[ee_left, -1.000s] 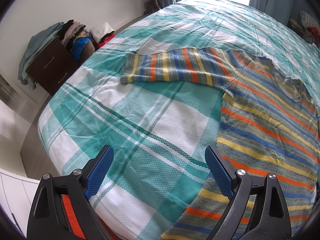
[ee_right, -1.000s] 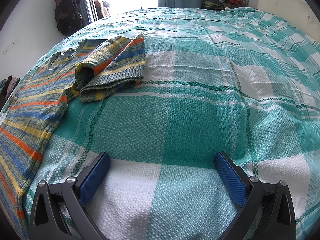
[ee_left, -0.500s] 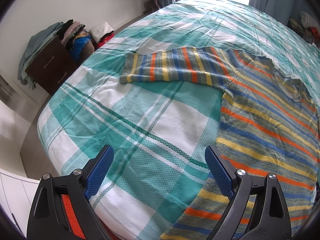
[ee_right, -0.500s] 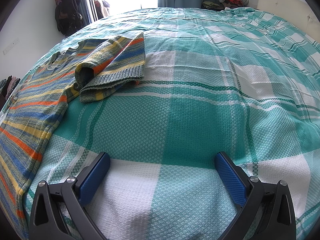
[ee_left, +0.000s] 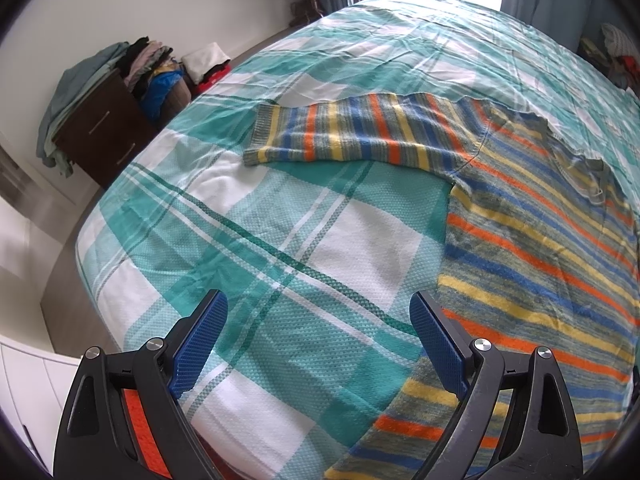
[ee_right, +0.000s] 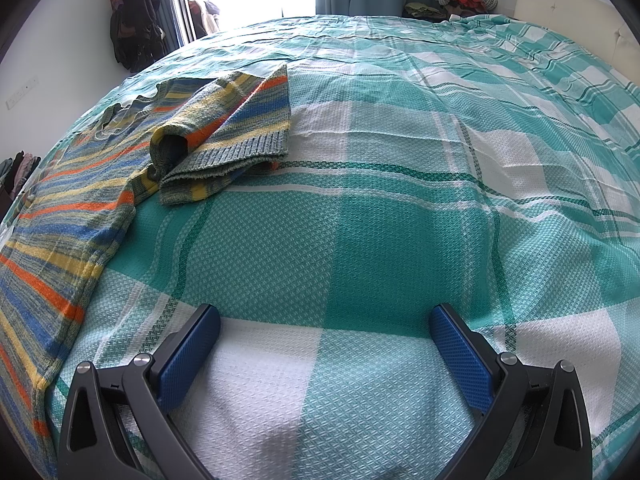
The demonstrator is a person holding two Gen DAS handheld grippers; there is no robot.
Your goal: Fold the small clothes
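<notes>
Your jaws stand wide apart on both sides, gripping nothing. Nothing has shifted over the last second, so no fold has begun. The sweater point(ee_left: 532, 232) lies flat on the bed point(ee_left: 280, 240); one sleeve point(ee_left: 352, 132) stretches straight out, the other sleeve point(ee_right: 228, 136) sits bunched and doubled over. Your left gripper point(ee_left: 318, 330) hovers level just beside the sweater's hem edge; your right gripper point(ee_right: 324, 348) hovers over bare bedspread, well apart from the bunched sleeve.
</notes>
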